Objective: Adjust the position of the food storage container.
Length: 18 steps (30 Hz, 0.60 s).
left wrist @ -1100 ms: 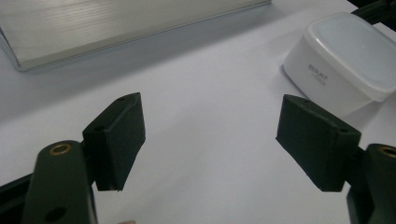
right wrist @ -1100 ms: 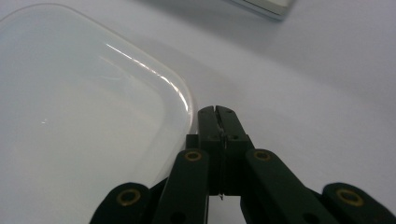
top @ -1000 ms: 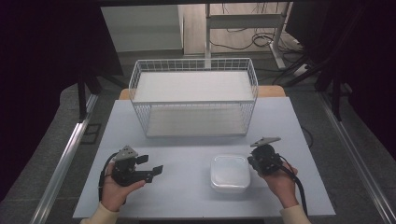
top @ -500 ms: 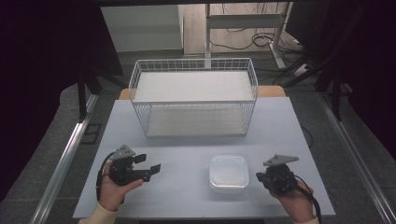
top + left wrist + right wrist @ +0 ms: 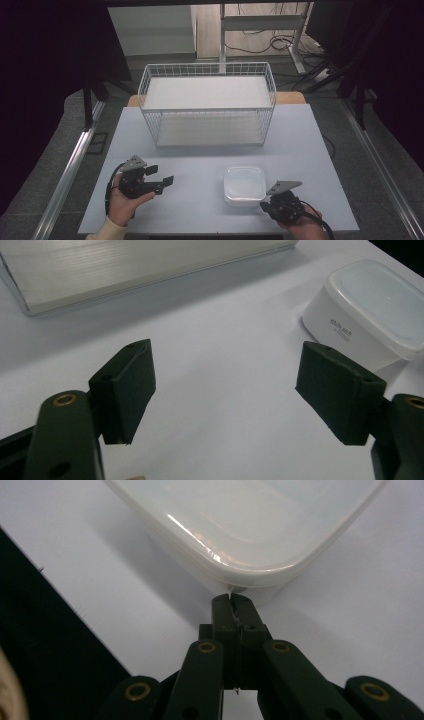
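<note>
A white square container with a clear lid (image 5: pixel 244 184) sits on the white table, right of centre near the front. My right gripper (image 5: pixel 265 204) is at its front right corner, jaws shut with nothing held. In the right gripper view the closed tips (image 5: pixel 233 600) sit right against the container's rounded corner (image 5: pixel 250 525), just under the lid's rim; whether they touch it I cannot tell. My left gripper (image 5: pixel 161 175) stands open over bare table at the front left, well apart from the container. In the left gripper view its jaws (image 5: pixel 225 390) are wide apart, with the container (image 5: pixel 370 310) off to the right.
A white wire basket (image 5: pixel 207 95) stands at the back middle of the table (image 5: pixel 200 210), and its pale base (image 5: pixel 125 270) is in the left gripper view. The table's front edge runs just below both hands. Dark floor and cables lie beyond the table.
My right gripper has come back from beside the container's right side toward the table's front edge, ending at the container's front right corner. The left gripper has stayed put.
</note>
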{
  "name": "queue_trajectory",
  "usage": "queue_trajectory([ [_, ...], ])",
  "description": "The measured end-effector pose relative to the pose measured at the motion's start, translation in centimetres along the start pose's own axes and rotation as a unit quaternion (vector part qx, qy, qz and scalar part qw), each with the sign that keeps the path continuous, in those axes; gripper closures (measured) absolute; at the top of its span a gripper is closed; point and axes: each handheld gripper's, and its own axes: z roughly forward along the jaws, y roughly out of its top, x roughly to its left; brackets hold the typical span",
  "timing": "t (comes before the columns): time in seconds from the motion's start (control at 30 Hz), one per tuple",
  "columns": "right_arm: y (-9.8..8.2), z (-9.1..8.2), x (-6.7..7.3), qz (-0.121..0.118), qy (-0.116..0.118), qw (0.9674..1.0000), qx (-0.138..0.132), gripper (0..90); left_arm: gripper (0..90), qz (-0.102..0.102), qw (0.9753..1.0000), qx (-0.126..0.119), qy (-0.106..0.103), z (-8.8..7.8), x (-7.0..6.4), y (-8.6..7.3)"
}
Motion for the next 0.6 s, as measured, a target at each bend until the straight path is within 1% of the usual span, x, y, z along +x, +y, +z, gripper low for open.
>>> queue_trajectory([
  [0.1,0.6,0.2,-0.4,0.008,-0.014,0.9999,-0.005,89.7,23.2,0.003,1.0,0.003,0.0,0.0,0.0,0.0],
  [0.2,0.9,0.2,-0.6,0.008,-0.019,0.9997,-0.008,89.7,23.2,0.002,1.0,0.002,0.0,0.1,-0.1,0.0],
  [0.23,1.1,0.2,-0.7,0.01,-0.024,0.9996,-0.009,89.7,23.2,0.001,1.0,0.003,0.001,0.1,-0.1,0.0],
  [0.3,1.7,0.3,-1.5,0.016,-0.034,0.9992,-0.013,89.7,23.2,0.0,1.0,0.003,0.001,0.1,-0.1,0.0],
  [0.33,1.7,0.3,-1.5,0.016,-0.034,0.9992,-0.013,89.7,23.2,0.0,1.0,0.003,0.001,0.1,-0.1,0.0],
  [0.37,1.9,0.4,-1.7,0.018,-0.039,0.999,-0.013,89.7,23.2,-0.001,1.0,0.003,0.001,0.1,0.0,0.0],
  [0.43,2.3,0.8,-2.4,0.026,-0.046,0.9985,-0.017,89.7,23.2,-0.001,1.0,0.003,0.002,0.1,0.0,0.0],
  [0.5,2.7,1.1,-2.8,0.028,-0.051,0.9981,-0.019,89.7,23.2,-0.001,1.0,0.003,0.002,0.1,-0.1,0.0],
  [0.6,3.4,1.5,-3.1,0.031,-0.052,0.9979,-0.024,89.7,23.2,0.0,1.0,0.002,0.002,0.1,0.0,0.0],
])
